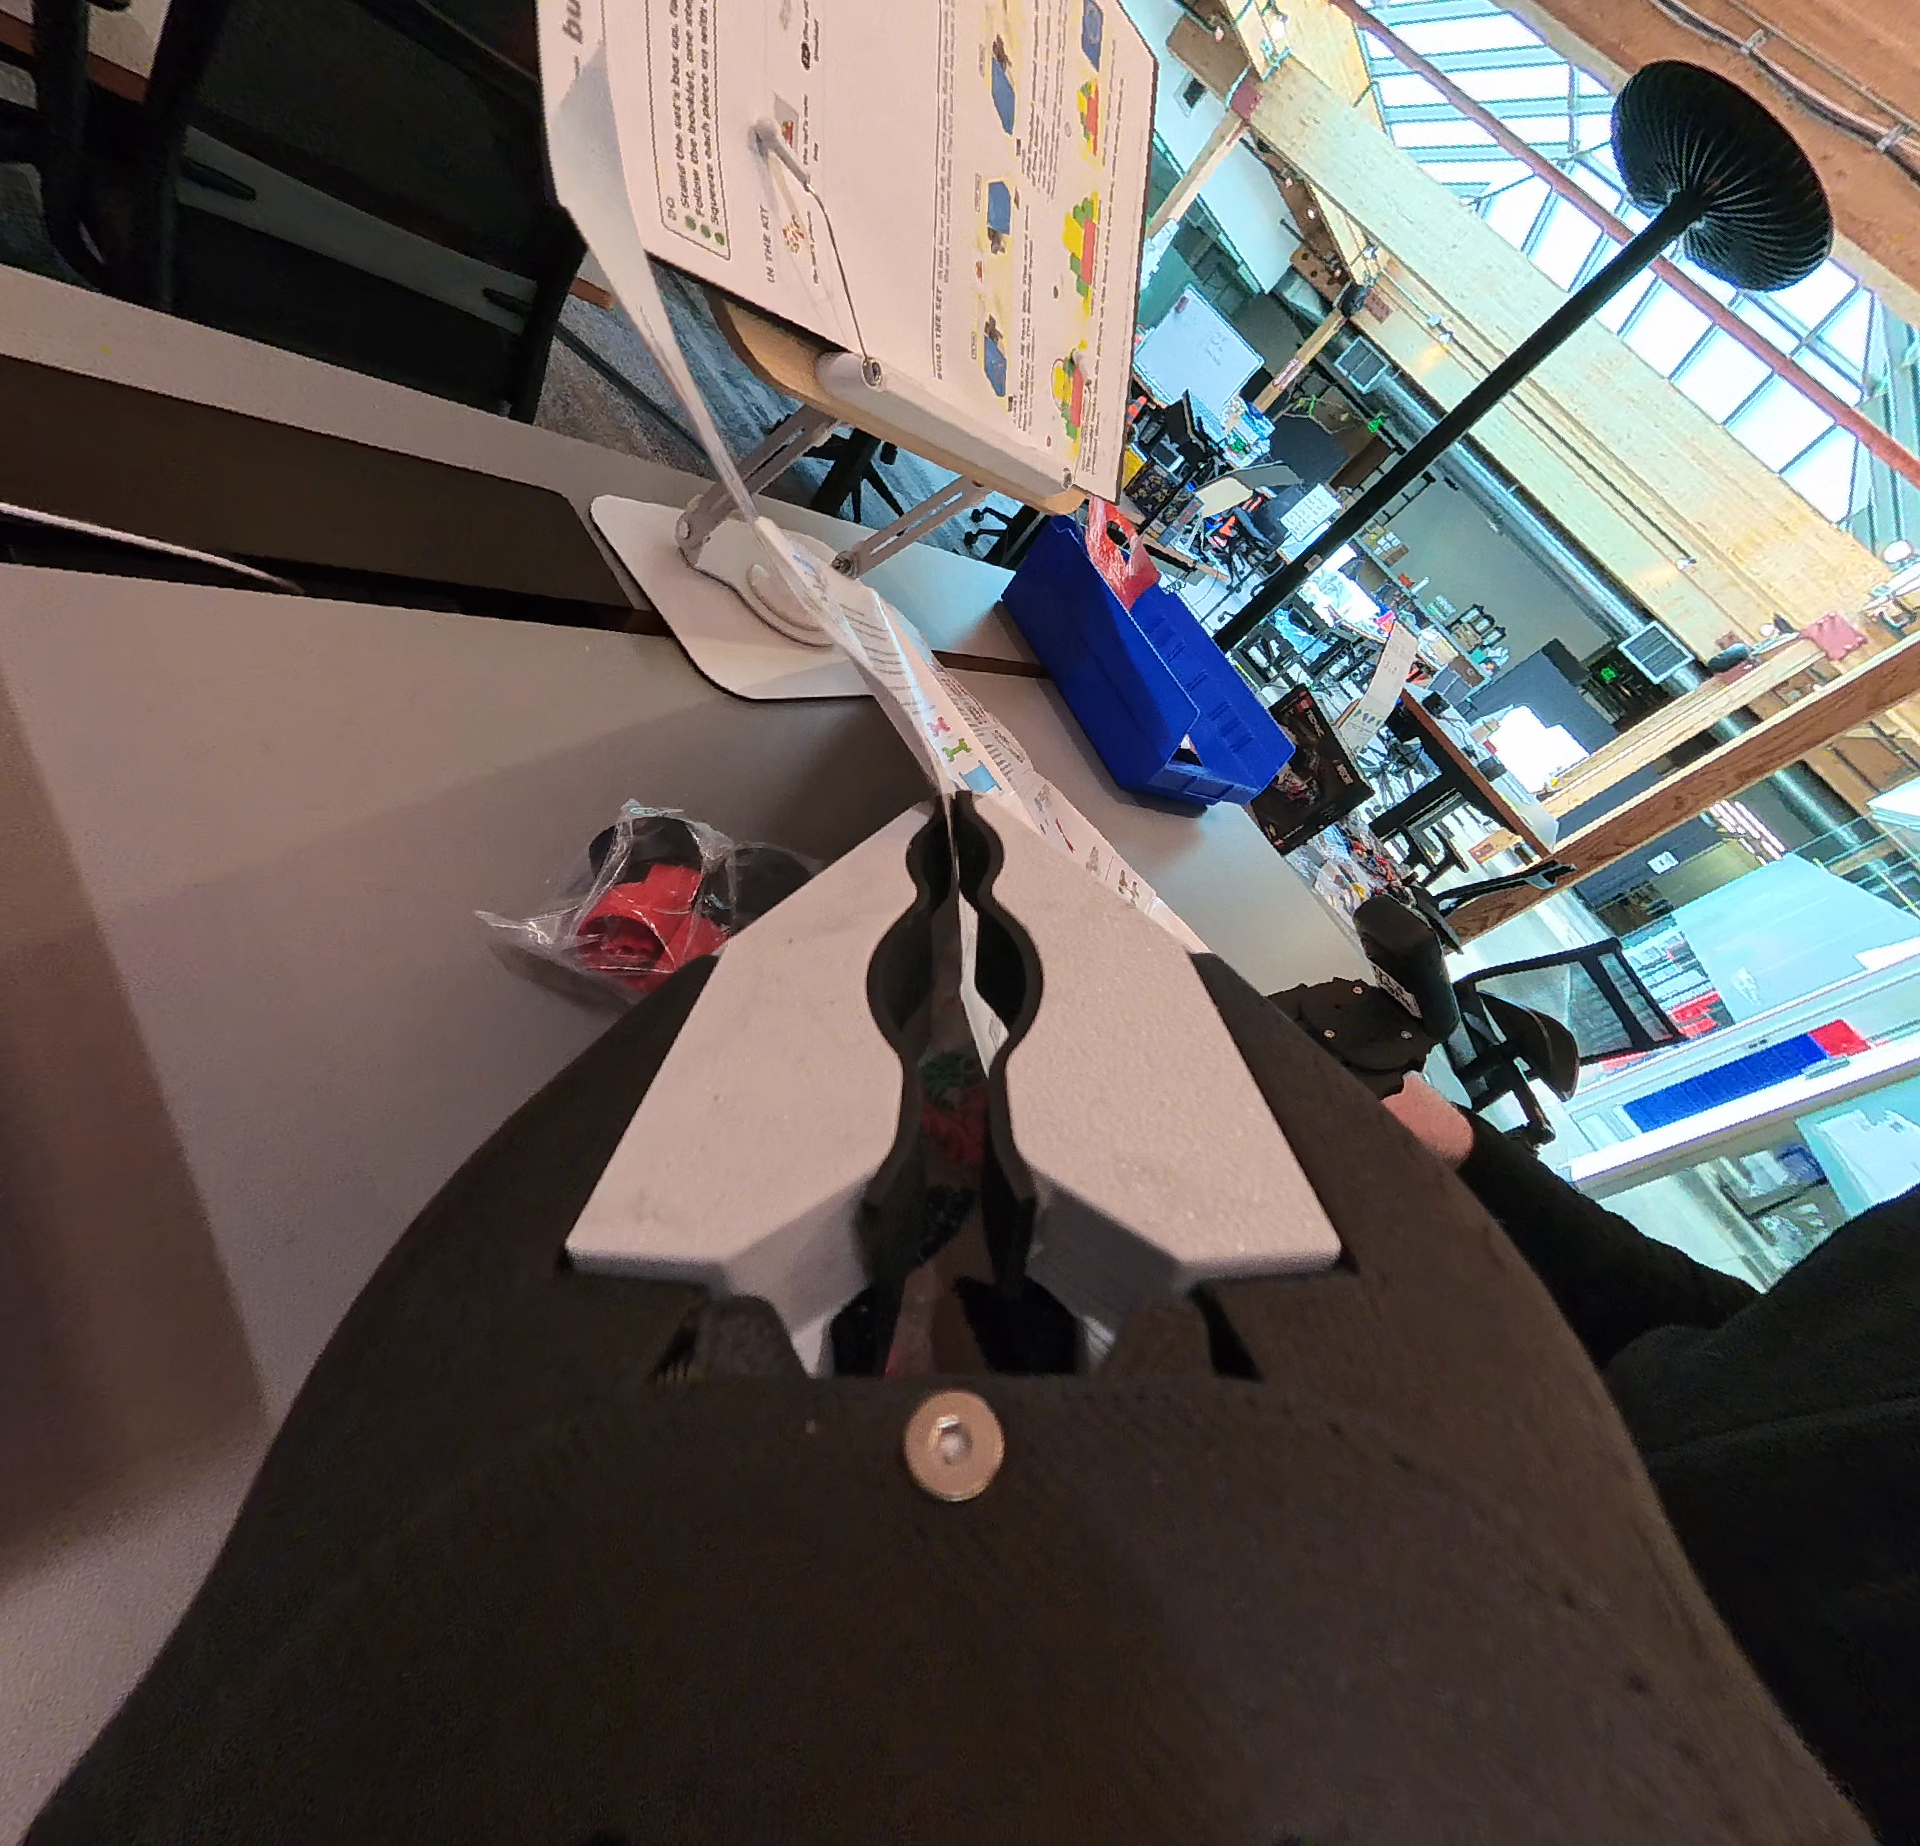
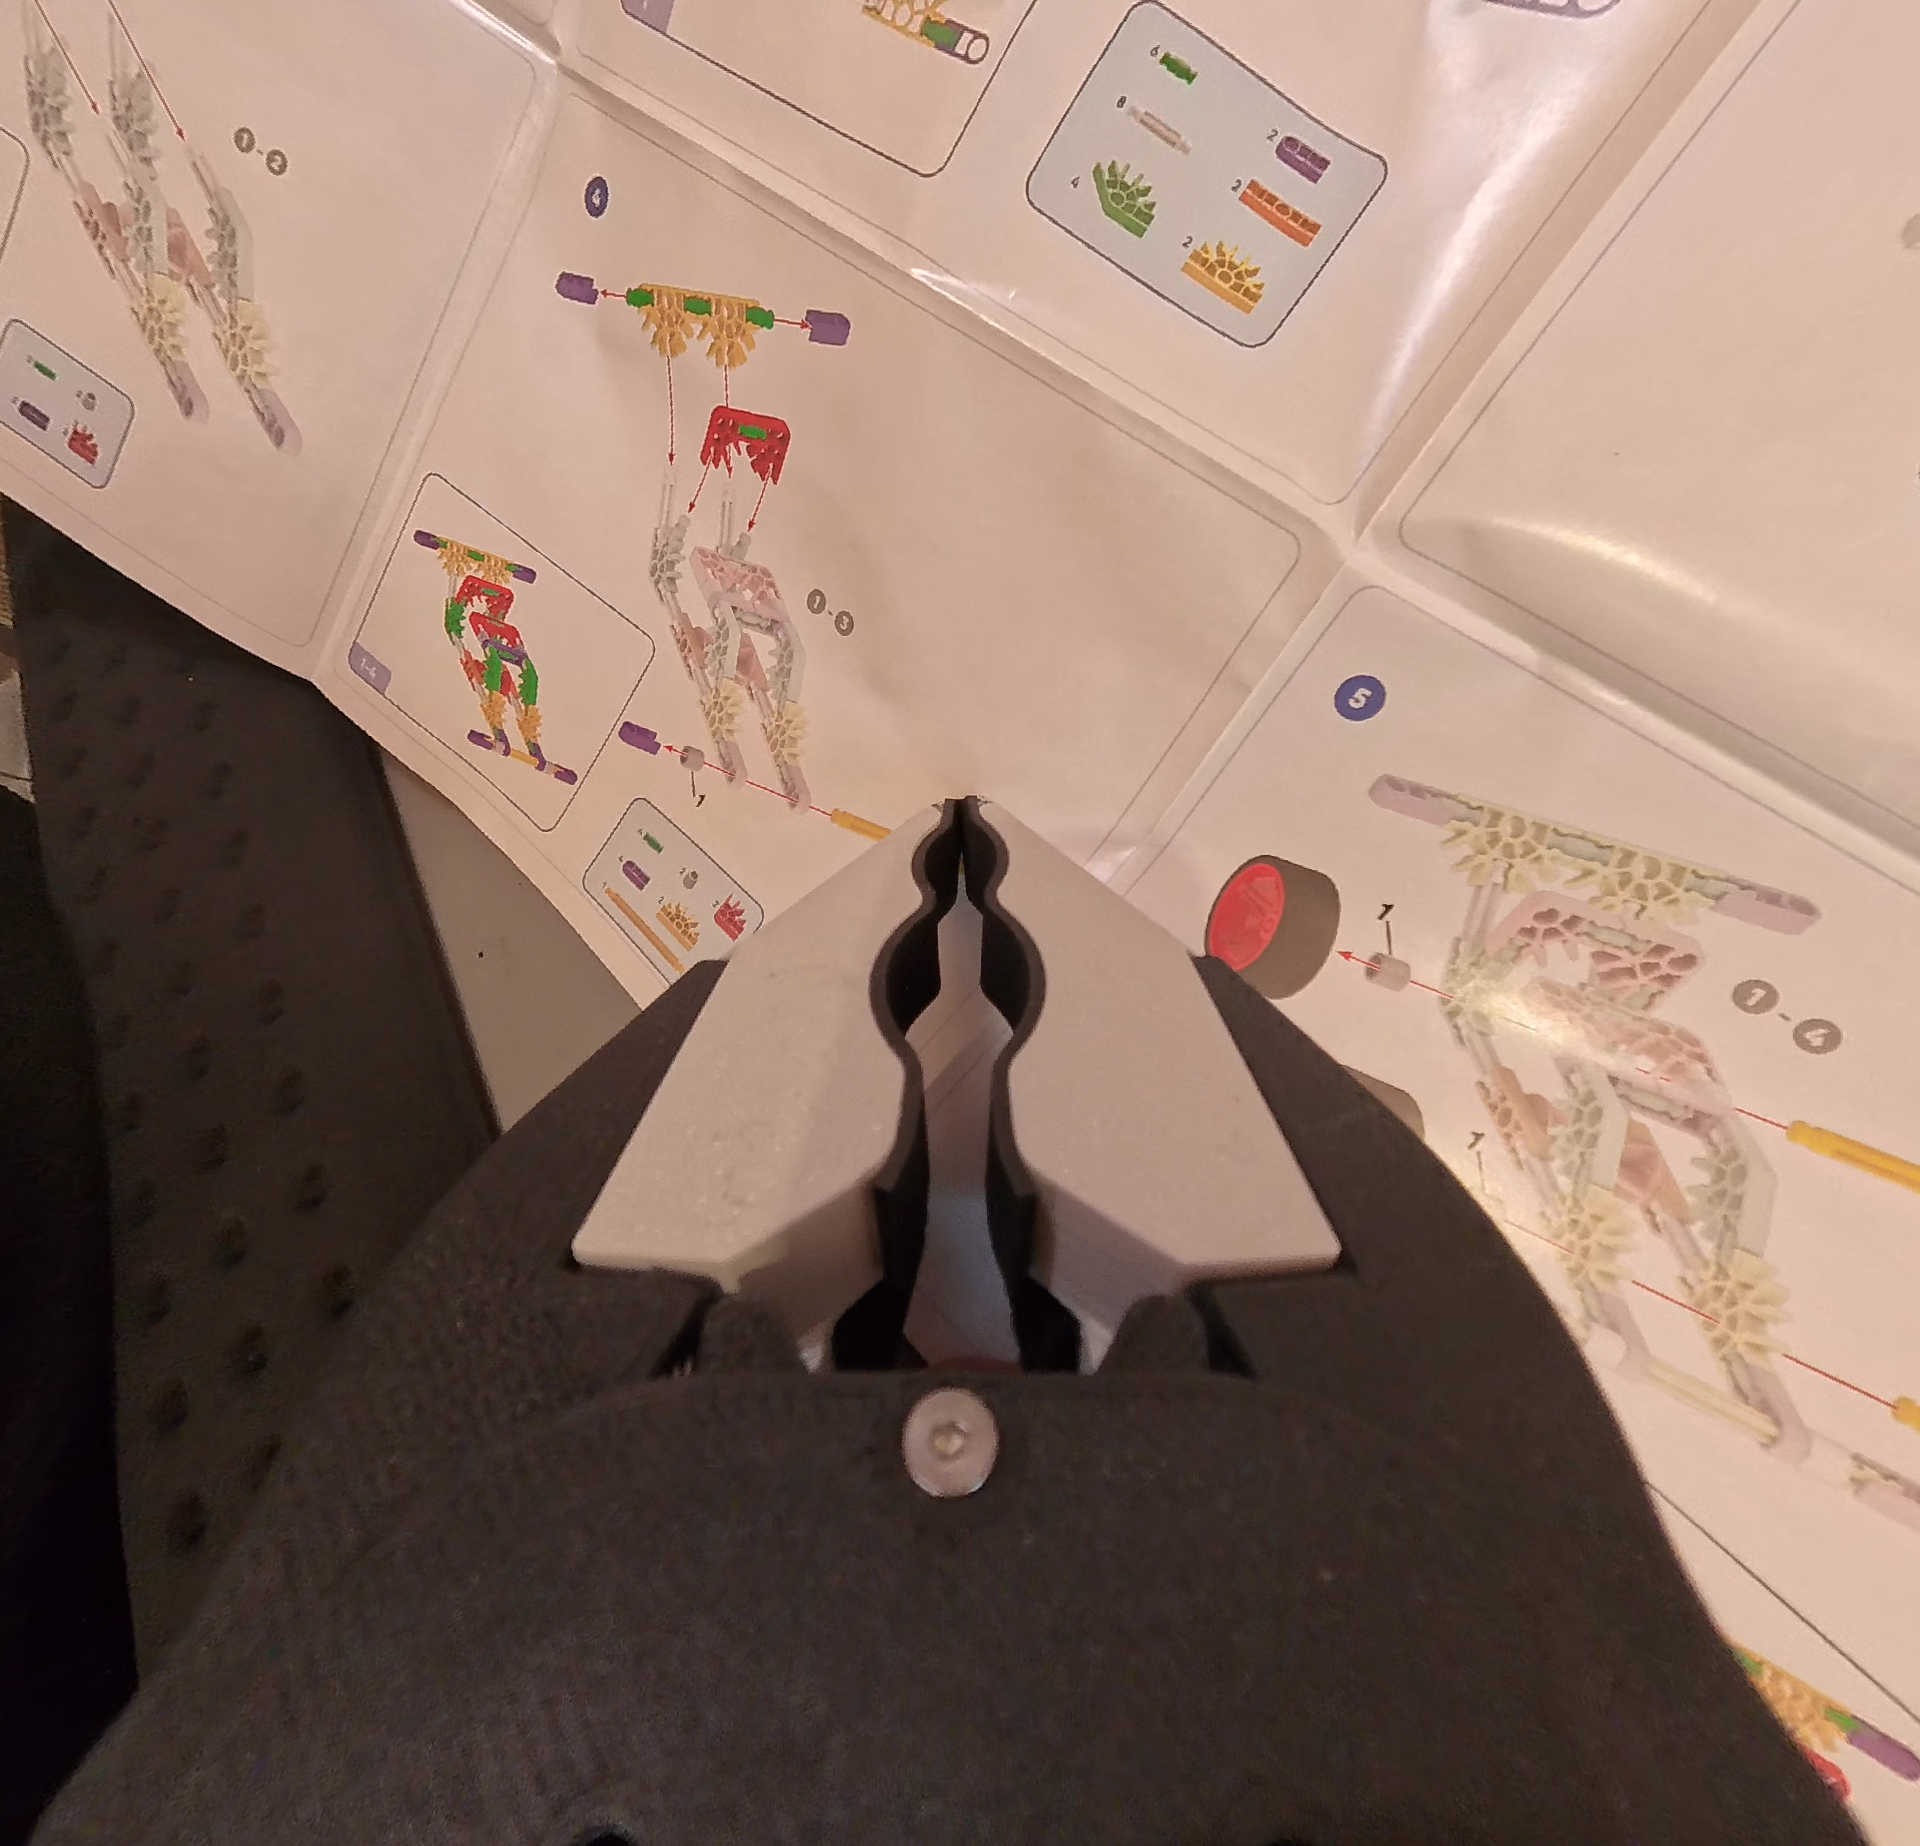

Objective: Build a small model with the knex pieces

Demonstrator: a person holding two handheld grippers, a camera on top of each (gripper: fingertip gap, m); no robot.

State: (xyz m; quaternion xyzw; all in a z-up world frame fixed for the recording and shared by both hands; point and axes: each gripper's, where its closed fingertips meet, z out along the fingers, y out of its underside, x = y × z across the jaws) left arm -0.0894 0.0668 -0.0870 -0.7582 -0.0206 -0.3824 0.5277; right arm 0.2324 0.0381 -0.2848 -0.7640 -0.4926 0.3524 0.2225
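1. Instruction sheet (image 2: 997, 570) is hanging unfolded between the two grippers, its creased panels of coloured build diagrams filling the right wrist view; in the left wrist view it is showing edge-on as a thin strip (image 1: 940, 726) running away from the fingertips above the grey table (image 1: 416, 757)
2. Left gripper (image 1: 951, 809) is pinching one edge of the sheet, its grey fingers pressed together on the paper, which is passing down between the dark pads
3. Right gripper (image 2: 964, 807) is closing its tips at the lower edge of the sheet; the fingers are pressed together and appear to be nipping the paper, though the contact itself is hidden
4. As far as the views are showing, the sheet is already opened out and held off the table, and it is not resting on any support
5. Clear bag of red and black parts (image 1: 634, 913) is lying on the table just beside the left gripper
6. White document stand (image 1: 790, 591) is carrying another printed page (image 1: 862, 155) farther back, with a blue bin (image 1: 1132, 684) near it
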